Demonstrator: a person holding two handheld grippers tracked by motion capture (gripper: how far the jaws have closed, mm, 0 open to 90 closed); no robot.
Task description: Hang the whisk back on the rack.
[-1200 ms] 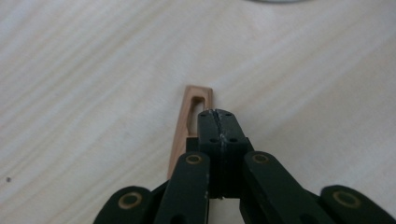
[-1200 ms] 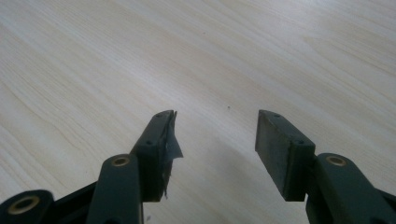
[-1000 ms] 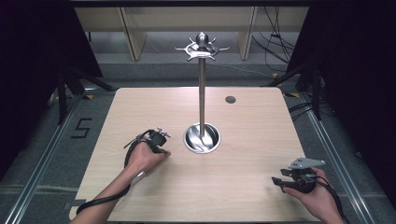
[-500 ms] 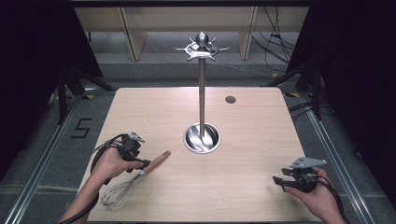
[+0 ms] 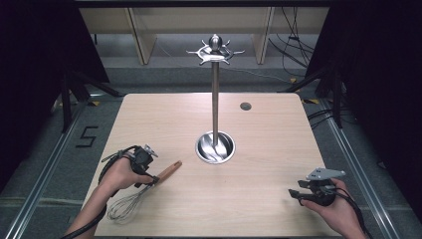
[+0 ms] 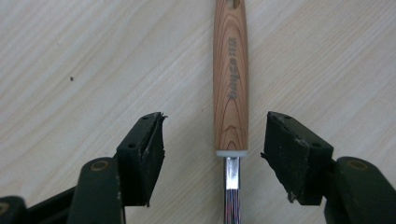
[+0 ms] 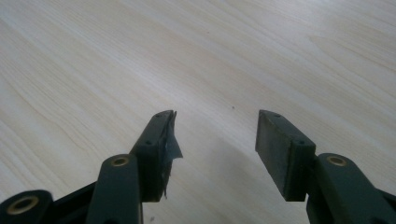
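The whisk [image 5: 137, 195] lies flat on the surface [image 5: 259, 199] at its near-left part, its wire head toward the person and its wooden handle [image 6: 230, 74] pointing away and to the right, toward the base of the steel stand [image 5: 215, 119] at the middle; the left claw [image 6: 212, 149] sits right over the junction where the handle meets the metal stem, its jaws apart with one on either side of the whisk and neither touching it; in the left gripper view the handle runs straight ahead between the jaws, so the whisk's long axis lies along the claw's line of sight and across the closing direction, which I judge a fair alignment for a pinch near the handle's lower end; the right claw [image 5: 304, 191] rests well apart at the near-right of the surface, its jaws likewise apart with bare wood between them, so the left hand is plainly the nearer one.
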